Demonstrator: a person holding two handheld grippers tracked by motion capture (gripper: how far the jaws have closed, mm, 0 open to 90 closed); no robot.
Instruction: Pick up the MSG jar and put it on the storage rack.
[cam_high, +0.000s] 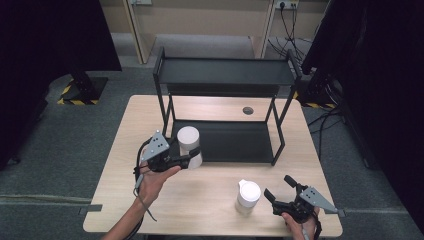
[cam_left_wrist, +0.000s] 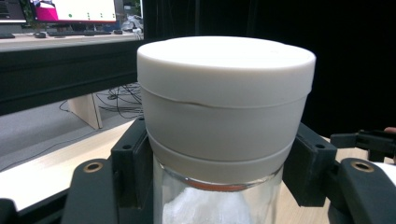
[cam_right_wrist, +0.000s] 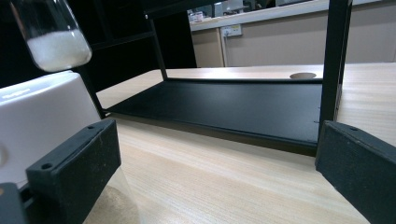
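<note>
Right claw (cam_high: 280, 191) agape | left claw (cam_high: 186, 160) grips jar (cam_high: 189, 146) (lifted)

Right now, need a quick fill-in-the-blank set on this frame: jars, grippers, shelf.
1. The left gripper is shut on a glass jar with a ____ lid.
2. The right gripper has its jaws ____, with nothing between them.
3. The second jar stands on the ____, beside the right gripper.
4. The held jar is at the left front corner of the black ____.

Missing words: white; open; table; shelf
</note>
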